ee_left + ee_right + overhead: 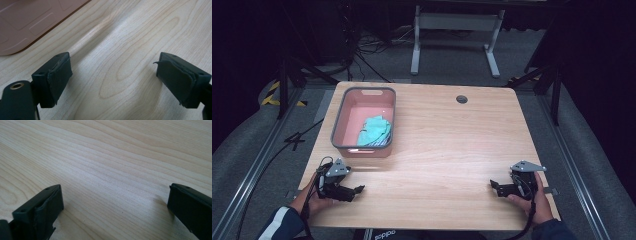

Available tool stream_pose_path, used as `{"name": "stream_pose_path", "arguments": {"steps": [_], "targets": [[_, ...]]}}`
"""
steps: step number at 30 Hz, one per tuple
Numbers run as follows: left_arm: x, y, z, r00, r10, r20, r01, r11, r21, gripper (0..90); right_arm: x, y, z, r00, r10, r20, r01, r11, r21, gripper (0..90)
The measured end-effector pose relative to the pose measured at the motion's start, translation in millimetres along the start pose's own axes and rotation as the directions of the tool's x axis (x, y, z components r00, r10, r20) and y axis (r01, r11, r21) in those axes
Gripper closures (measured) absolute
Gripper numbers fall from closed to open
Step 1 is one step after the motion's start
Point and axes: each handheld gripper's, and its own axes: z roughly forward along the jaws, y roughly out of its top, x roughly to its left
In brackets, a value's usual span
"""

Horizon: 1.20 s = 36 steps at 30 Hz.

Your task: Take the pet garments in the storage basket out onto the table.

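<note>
I read this as a rest position with no item in hand. My left gripper (343,189) sits low on the table (447,150), just in front of the pink basket (363,121) and apart from it; my right gripper (508,188) sits well to the right of the basket, near the table's front right corner. In both gripper views the jaws stand wide apart with bare wood grain between the pads; nothing is clamped.

The teal cloth (375,131) lies crumpled inside the basket, toward its front right part, over something striped that I cannot identify.

Judgement on the step: either the cloth is stowed and both hands are parked, or a pick from the basket is about to begin. I cannot decide which from this position.

If a pick follows, the next move calls for:
1. Lift the left gripper over the basket's front wall.
2. Keep the jaws apart until they straddle a fold.
3. Clamp on fabric, not on the basket floor.

Writing: 1 readable mark, "adidas", at the bottom edge of the high view (385,234), well in front of the basket. The basket and grippers carry no label I can read.
</note>
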Motion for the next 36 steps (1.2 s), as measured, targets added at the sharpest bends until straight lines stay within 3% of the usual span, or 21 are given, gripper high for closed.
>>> {"name": "stream_pose_path", "arguments": {"steps": [6, 9, 10, 16, 19, 22, 28, 29, 36], "targets": [[1.6, 2.1, -6.5, 0.9985, 0.054, 0.013, -0.054, 0.9977, 0.042, 16.9, -0.1, -0.1, -0.2, 1.0, 0.0, -0.002, 0.0, 1.0, -0.001, 0.5], [1.0, 3.3, -12.4, 0.999, 0.041, 0.019, -0.041, 0.9988, 0.026, 20.3, -0.1, -0.2, -0.1, 1.0, 0.0, -0.002, 0.0, 1.0, -0.002, 0.5], [0.6, 4.3, -14.5, 0.9983, 0.057, 0.011, -0.057, 0.998, 0.026, 20.2, -0.1, -0.2, -0.1, 1.0, 0.0, -0.002, 0.0, 1.0, -0.002, 0.5], [-3.5, 11.0, -24.0, 0.998, 0.063, -0.008, -0.063, 0.998, 0.01, 20.4, -0.3, -0.1, -0.2, 1.0, -0.002, -0.004, 0.002, 1.0, -0.001, 0.5], [-6.1, 14.6, -31.9, 0.9973, 0.067, -0.03, -0.067, 0.9977, -0.009, 21.2, -0.3, -0.1, -0.2, 1.0, -0.002, -0.004, 0.002, 1.0, -0.001, 0.5], [-5.3, 16.3, -39.4, 0.999, 0.043, -0.015, -0.043, 0.998, -0.047, 20.7, -0.3, -0.1, -0.2, 1.0, -0.002, -0.004, 0.002, 1.0, -0.001, 0.5], [-3.9, 22.0, -50.2, 0.999, 0.041, -0.018, -0.042, 0.9954, -0.085, 20.7, -0.3, -0.1, -0.2, 1.0, -0.002, -0.004, 0.002, 1.0, -0.001, 0.5], [-4.3, 23.5, -51.9, 0.9997, 0.02, -0.012, -0.021, 0.995, -0.097, 20.7, -0.3, -0.1, -0.2, 1.0, -0.002, -0.004, 0.002, 1.0, -0.001, 0.5], [-5.0, 34.6, -63.9, 0.9996, 0.028, -0.007, -0.029, 0.9901, -0.137, 20.6, -0.3, -0.1, -0.2, 1.0, -0.002, -0.004, 0.002, 1.0, -0.001, 0.5]]}}
